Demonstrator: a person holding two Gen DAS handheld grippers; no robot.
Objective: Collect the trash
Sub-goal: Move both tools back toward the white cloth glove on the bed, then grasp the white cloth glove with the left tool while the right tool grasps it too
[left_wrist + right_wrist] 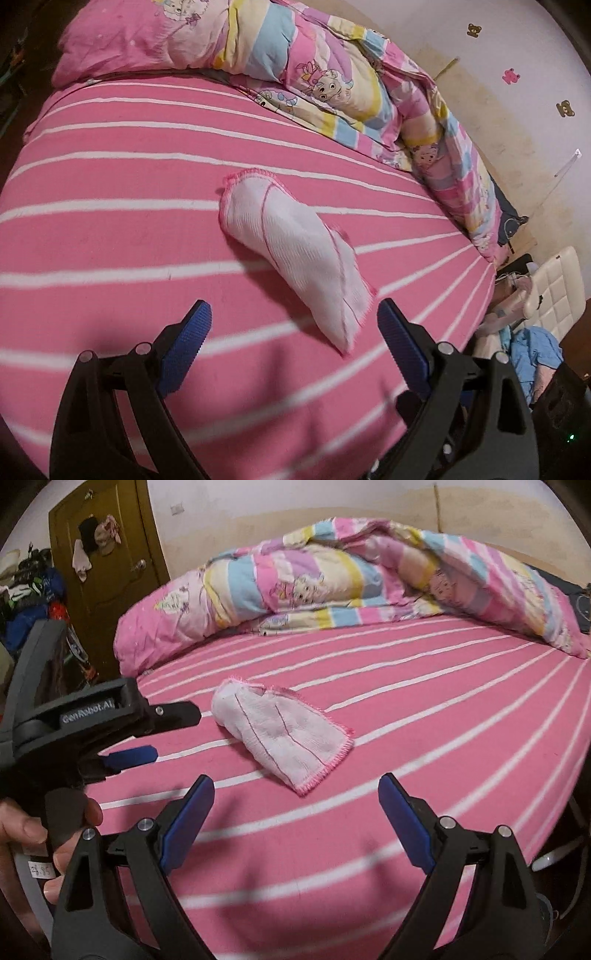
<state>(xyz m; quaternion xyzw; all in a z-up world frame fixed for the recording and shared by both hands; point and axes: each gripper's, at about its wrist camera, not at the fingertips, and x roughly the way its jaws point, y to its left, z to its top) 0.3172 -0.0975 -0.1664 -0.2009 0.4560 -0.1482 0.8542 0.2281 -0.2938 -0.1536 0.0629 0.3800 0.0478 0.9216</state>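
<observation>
Both claws sit nearest us, jaws wide apart, nothing held: left claw (293, 325) hovers just short of the cloth's (295, 258) near tip; right claw (295, 805) hangs near its hemmed end, w/ the left one also visible at its side. We judge we're at the approach step. Cloth lies flat mid-bed (110, 240), apart from the quilt (332, 74) & pillow (129, 40). Next: lower one claw over an edge, pinch. Nothing blocks; soft sheet may bunch up.

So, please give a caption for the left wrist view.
Open left tongs approach a white cloth on the pink striped bed.
</observation>
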